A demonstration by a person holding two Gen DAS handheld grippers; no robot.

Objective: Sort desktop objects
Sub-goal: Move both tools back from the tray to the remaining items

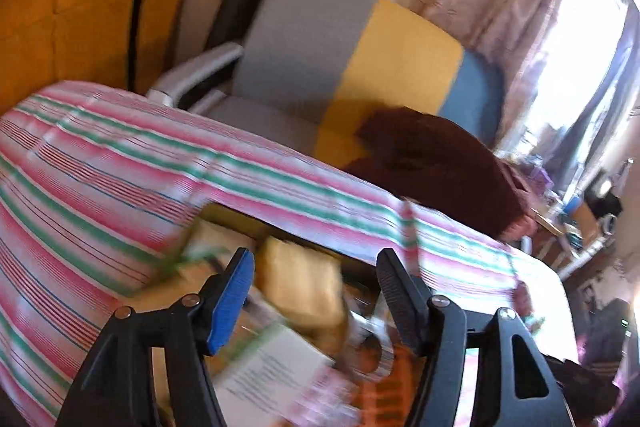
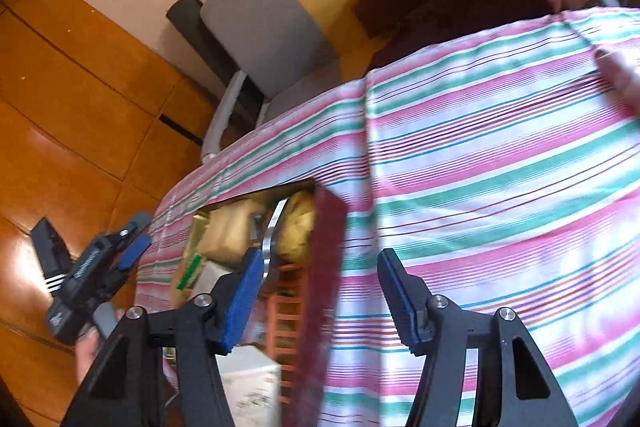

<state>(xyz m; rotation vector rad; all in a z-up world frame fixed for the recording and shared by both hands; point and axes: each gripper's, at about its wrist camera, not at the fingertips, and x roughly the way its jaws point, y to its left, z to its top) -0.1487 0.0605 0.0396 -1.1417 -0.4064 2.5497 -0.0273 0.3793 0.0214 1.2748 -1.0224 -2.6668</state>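
Observation:
A dark red box (image 2: 326,259) with a gold lining sits on the striped tablecloth (image 2: 500,163), filled with several items. Inside it lie a yellow spongy packet (image 1: 300,287), a white printed carton (image 1: 272,367), an orange grid-like piece (image 1: 394,387) and a curved metal strip (image 2: 272,235). My left gripper (image 1: 316,259) hangs open just above these contents, with nothing between its pads. From the right wrist view it shows as the left gripper (image 2: 92,223), held by a hand beside the table's edge. My right gripper (image 2: 320,257) is open over the box's right wall, and its pads touch nothing.
Behind the table stands a chair (image 1: 304,39) covered in grey, yellow and blue, with a dark red cloth (image 1: 432,163) on its seat. Wooden floor (image 2: 80,99) lies to the left. Curtains and a bright window (image 1: 580,27) are at the right. A blurred pinkish shape (image 2: 618,75) rests on the tablecloth's right side.

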